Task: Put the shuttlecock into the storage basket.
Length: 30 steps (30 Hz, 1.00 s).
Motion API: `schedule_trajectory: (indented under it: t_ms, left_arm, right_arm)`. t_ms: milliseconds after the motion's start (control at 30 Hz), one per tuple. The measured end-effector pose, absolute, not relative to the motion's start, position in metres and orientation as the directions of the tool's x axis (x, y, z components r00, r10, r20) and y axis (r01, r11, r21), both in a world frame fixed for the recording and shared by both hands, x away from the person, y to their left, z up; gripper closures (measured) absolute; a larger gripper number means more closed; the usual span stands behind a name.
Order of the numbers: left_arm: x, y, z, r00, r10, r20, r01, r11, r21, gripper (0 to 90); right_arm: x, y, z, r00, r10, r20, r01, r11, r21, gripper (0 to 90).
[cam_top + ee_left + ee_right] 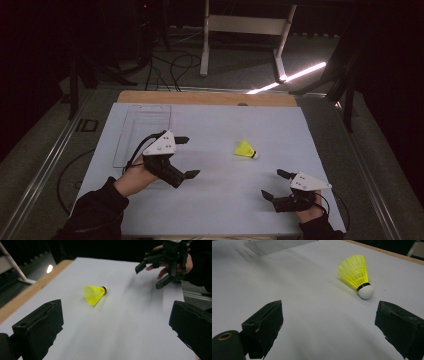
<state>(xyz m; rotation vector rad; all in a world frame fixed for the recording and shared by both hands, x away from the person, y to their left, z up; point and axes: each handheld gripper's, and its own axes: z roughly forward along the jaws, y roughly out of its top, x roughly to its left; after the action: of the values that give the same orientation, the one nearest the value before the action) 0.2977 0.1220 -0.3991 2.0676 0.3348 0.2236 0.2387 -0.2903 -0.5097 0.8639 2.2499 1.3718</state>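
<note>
Lying on its side mid-table, the shuttlecock (245, 149) is untouched, between both grippers and apart from each. The left gripper (186, 157) and right gripper (274, 184) gape wide, empty. Seemingly nothing is done yet; the clear tray (141, 131) sits empty.

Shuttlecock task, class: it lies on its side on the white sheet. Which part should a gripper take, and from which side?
Probably the shuttlecock by its narrow neck beside the white cork, from above, jaws straddling its axis. The flared yellow skirt looks flimsy. The open right gripper looks nearer.
</note>
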Motion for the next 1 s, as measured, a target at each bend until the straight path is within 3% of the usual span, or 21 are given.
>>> schedule_trajectory:
  t_ms: [400, 1000]
  left_arm:
    - [0.313, 0.093, -0.399, 0.957, 0.288, 0.028, 0.164, -0.619, 0.768, 0.1]
    - [0.337, 0.054, -0.414, 0.978, 0.210, -0.002, 0.158, -0.730, 0.665, 0.1]
  right_arm:
    - [0.238, -0.291, -0.508, -0.748, 0.663, -0.001, 0.301, 0.341, 0.891, 8.2]
    - [0.238, -0.290, -0.509, -0.753, 0.658, 0.006, 0.305, 0.340, 0.890, 8.2]
